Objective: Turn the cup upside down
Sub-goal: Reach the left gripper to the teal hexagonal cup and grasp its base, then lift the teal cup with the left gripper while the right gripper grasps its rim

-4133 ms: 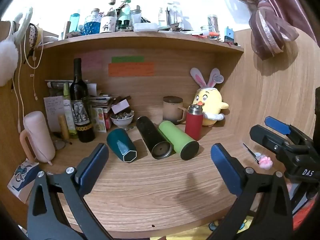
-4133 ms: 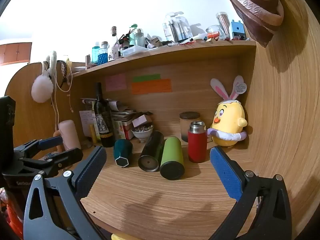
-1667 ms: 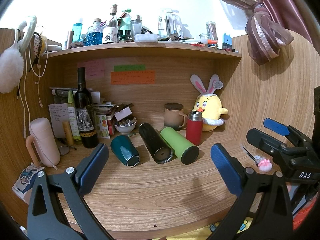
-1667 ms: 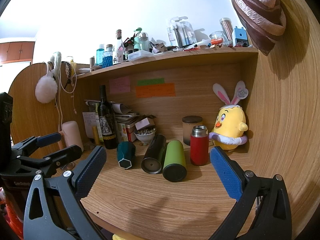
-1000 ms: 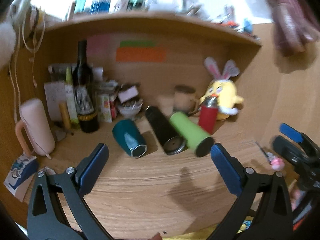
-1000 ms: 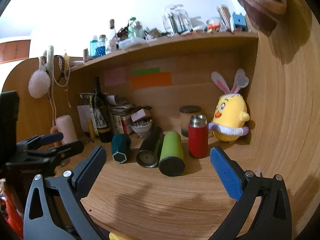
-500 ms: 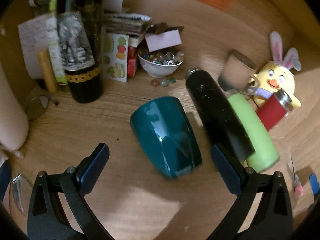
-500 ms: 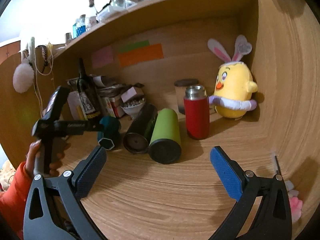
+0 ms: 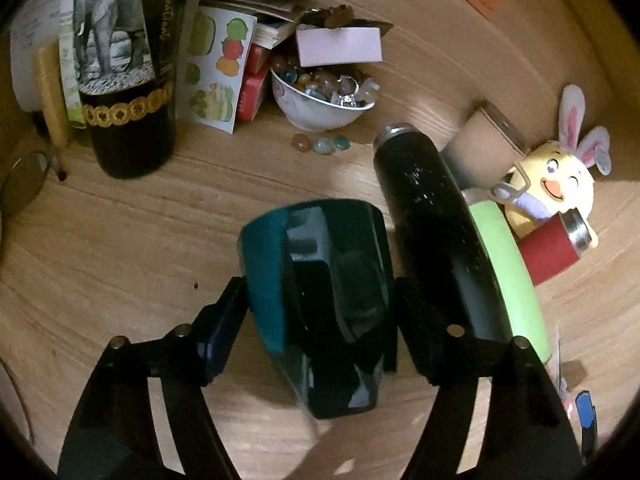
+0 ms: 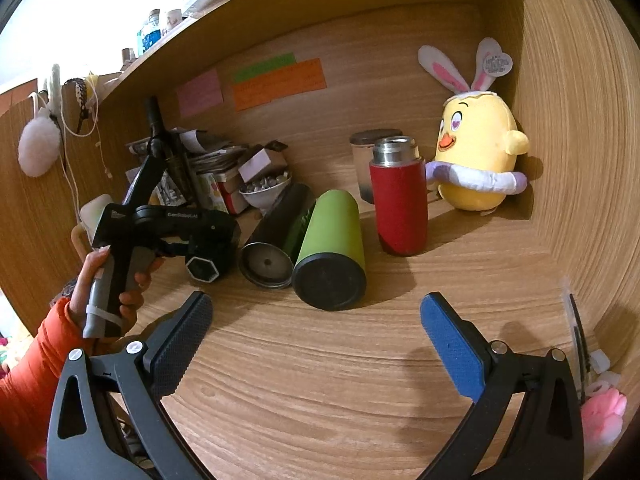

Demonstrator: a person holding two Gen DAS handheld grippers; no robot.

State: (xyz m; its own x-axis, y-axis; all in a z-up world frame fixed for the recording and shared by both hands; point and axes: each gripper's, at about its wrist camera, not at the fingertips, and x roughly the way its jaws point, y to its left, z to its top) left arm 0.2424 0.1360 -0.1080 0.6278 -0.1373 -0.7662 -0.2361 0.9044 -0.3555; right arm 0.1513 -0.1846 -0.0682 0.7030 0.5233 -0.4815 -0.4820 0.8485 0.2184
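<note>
A teal faceted cup (image 9: 320, 300) lies on its side on the wooden desk (image 9: 120, 264), its hexagonal base toward the front. My left gripper (image 9: 320, 300) reaches down over it with one finger on each side, pressed against its walls. The right wrist view shows the cup's hexagonal base (image 10: 203, 269) under the left gripper (image 10: 208, 240). My right gripper (image 10: 316, 332) is open and empty above the desk's front, well short of the cups.
A black bottle (image 9: 432, 240) and a green bottle (image 9: 508, 272) lie right beside the cup. A red flask (image 10: 398, 204), plush chick (image 10: 476, 168), wine bottle (image 9: 128, 80) and bowl of beads (image 9: 320, 100) stand behind. Small items (image 10: 600, 404) lie at the right.
My left gripper has dropped forward onto the teal cup and its fingers have closed in from wide open onto the cup's sides. The right gripper has moved slightly closer to the desk.
</note>
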